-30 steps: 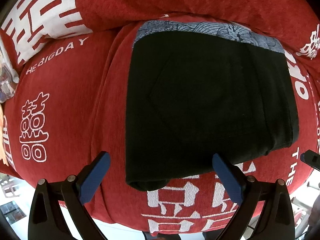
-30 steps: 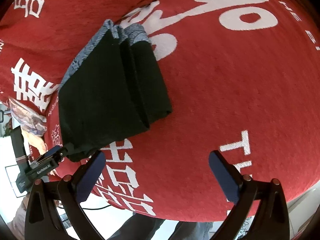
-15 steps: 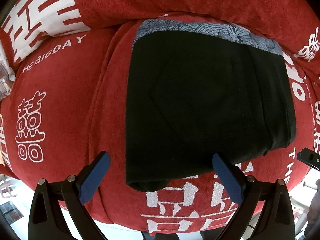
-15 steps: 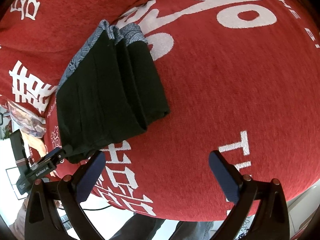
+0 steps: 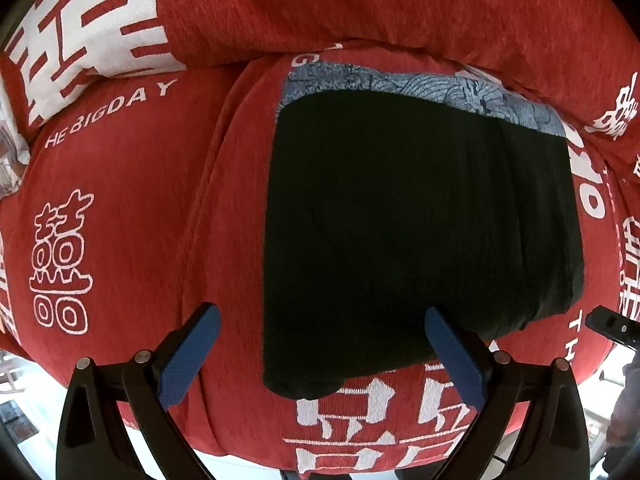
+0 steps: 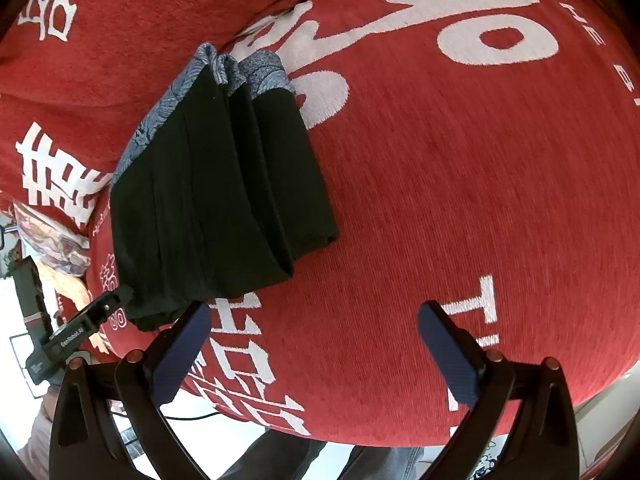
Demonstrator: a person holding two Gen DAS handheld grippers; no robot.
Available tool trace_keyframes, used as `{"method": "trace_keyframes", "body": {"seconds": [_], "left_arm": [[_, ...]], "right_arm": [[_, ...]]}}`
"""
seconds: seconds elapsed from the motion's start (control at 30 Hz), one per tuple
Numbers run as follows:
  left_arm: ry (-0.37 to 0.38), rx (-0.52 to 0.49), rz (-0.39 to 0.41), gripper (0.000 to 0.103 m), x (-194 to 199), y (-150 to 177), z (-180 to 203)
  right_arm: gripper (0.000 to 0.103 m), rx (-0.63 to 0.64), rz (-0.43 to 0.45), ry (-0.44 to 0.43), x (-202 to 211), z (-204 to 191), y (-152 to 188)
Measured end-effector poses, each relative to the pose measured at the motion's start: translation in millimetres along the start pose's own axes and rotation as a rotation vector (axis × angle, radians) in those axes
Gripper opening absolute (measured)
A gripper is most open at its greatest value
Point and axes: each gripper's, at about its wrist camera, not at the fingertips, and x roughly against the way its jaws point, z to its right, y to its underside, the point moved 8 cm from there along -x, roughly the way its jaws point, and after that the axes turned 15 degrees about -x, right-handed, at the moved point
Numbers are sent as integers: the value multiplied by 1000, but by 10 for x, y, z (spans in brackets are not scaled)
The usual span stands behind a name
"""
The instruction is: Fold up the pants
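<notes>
We see the black pants (image 5: 420,232) lying folded in a stacked rectangle on the red blanket (image 5: 132,200), their blue patterned waistband (image 5: 420,88) at the far edge. Our left gripper (image 5: 320,344) and right gripper (image 6: 312,336) both hang spread wide above the blanket, grasping nothing.

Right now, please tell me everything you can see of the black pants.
The pants are black, of soft matte cloth, folded into a compact rectangle of several stacked layers, whose edges show in the right wrist view. A grey-blue patterned band runs along the far end. They lie flat on the red blanket with white lettering. Neither the left gripper nor the right gripper touches them; both are open.
</notes>
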Motion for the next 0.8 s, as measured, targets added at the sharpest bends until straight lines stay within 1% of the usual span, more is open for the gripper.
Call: {"method": "trace_keyframes", "body": {"seconds": [0.27,0.6,0.7,0.8], "left_arm": [[9,5,21,102,16,-72,-58],[5,5,32,102,-23,-174,-190],[35,7,30,102,-75,-191,-212],[89,15,35,102,-128,-228,-236]], "right_arm": [[103,7,3,8,-11,-25,-66],[103,50,18,10,24,-84,-270],[103,76,18,2,23,-127,-353],[103,92,3,-39,10,-201,-433]]}}
